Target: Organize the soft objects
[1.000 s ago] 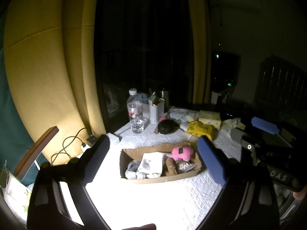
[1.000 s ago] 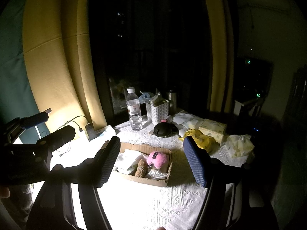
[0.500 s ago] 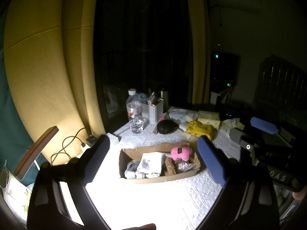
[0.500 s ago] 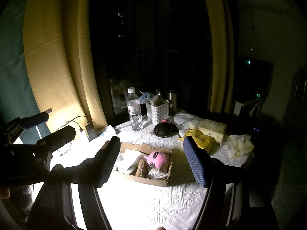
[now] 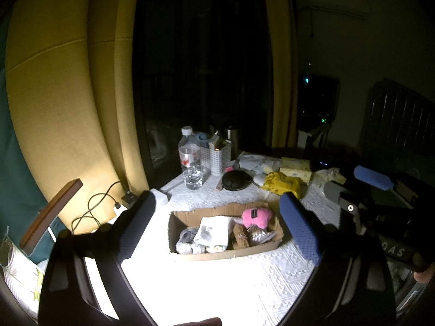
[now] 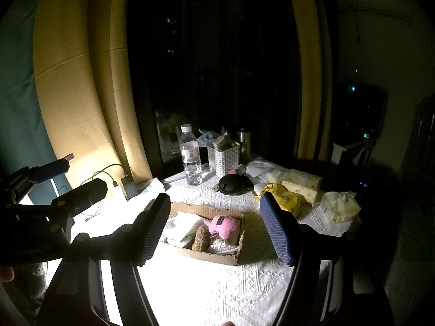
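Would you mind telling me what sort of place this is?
Probably a home living room at night: yellow curtains beside a dark window, an air conditioner on the wall, and a cluttered table.

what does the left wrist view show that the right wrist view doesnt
Only the left wrist view: a wooden board at the left edge and grey socks in the box's near corner.
Only the right wrist view: a crumpled pale bag at the table's right end.
Both: the cardboard box holding a pink plush toy, the water bottle, the white basket and the yellow bag.
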Demonstrator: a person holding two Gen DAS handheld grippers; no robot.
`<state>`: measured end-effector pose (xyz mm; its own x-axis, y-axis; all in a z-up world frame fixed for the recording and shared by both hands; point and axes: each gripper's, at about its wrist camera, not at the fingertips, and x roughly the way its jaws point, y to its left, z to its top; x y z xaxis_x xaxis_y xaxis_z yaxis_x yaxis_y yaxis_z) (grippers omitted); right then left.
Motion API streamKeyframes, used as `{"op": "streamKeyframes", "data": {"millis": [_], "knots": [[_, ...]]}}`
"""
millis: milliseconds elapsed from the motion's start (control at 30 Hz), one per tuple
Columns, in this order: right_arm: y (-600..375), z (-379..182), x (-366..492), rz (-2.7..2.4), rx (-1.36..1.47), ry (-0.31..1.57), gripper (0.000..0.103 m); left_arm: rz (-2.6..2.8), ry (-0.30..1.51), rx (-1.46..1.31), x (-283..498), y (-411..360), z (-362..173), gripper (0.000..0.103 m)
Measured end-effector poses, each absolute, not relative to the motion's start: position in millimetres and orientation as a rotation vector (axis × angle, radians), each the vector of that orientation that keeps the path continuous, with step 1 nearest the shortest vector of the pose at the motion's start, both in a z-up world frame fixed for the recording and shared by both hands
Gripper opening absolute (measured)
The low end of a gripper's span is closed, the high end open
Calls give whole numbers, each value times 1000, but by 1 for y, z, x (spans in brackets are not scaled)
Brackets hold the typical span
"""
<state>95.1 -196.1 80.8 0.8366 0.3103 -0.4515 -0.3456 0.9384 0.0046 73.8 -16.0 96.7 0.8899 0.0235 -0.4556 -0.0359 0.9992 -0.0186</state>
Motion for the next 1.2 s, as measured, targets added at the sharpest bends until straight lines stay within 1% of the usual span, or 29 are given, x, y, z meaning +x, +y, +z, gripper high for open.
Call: {"op": "streamKeyframes", "data": {"millis": [1200], "knots": [[-194, 82, 94, 348, -80, 461, 71, 20, 463, -24, 72, -20, 100, 94]]}}
